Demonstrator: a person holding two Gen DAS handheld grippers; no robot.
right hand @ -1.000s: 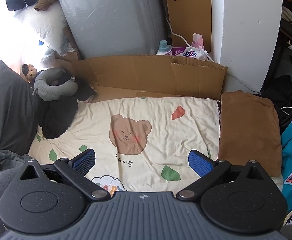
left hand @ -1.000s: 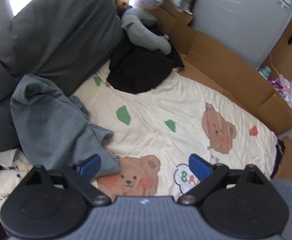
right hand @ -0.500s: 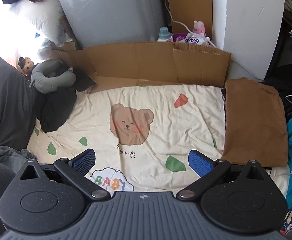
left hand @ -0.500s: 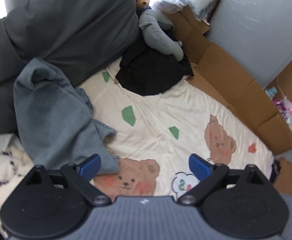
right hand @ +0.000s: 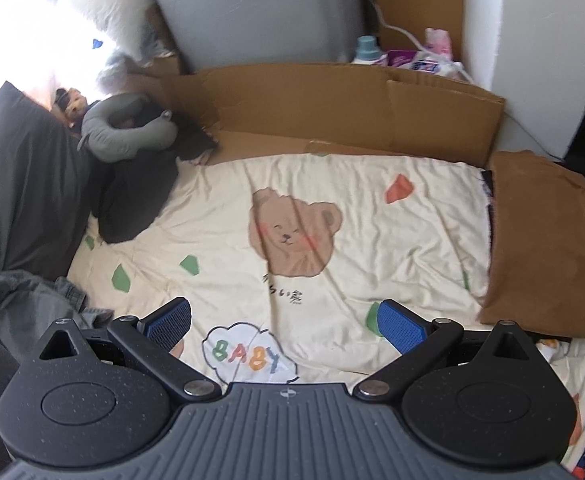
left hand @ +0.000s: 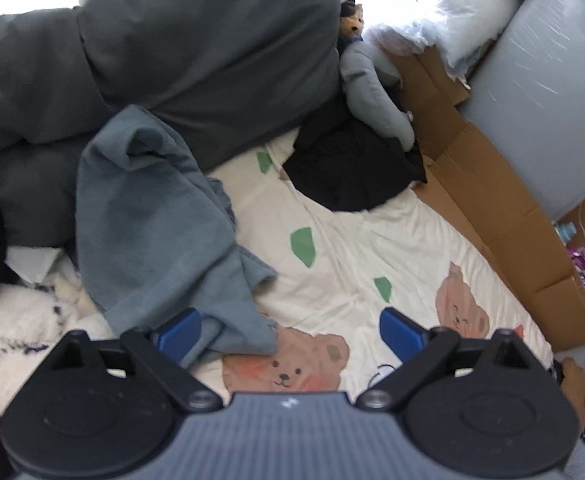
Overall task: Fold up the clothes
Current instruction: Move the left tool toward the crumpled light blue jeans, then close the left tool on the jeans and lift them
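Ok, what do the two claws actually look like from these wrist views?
Both match: the left claw and right claw each have a ribbed grey body, two round black discs, black linkage arms with silver pivot pins, and blue textured finger pads. No cables or sleeves are visible.

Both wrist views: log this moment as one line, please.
stage: pre-grasp | left gripper: open, by grey-blue garment | right gripper: open, over bear sheet | folded: nothing yet

The blue-grey garment [left hand: 160, 224] has its lower edge tucked behind the left hand-held gripper [left hand: 290, 330]; bed's near edge is hidden too.
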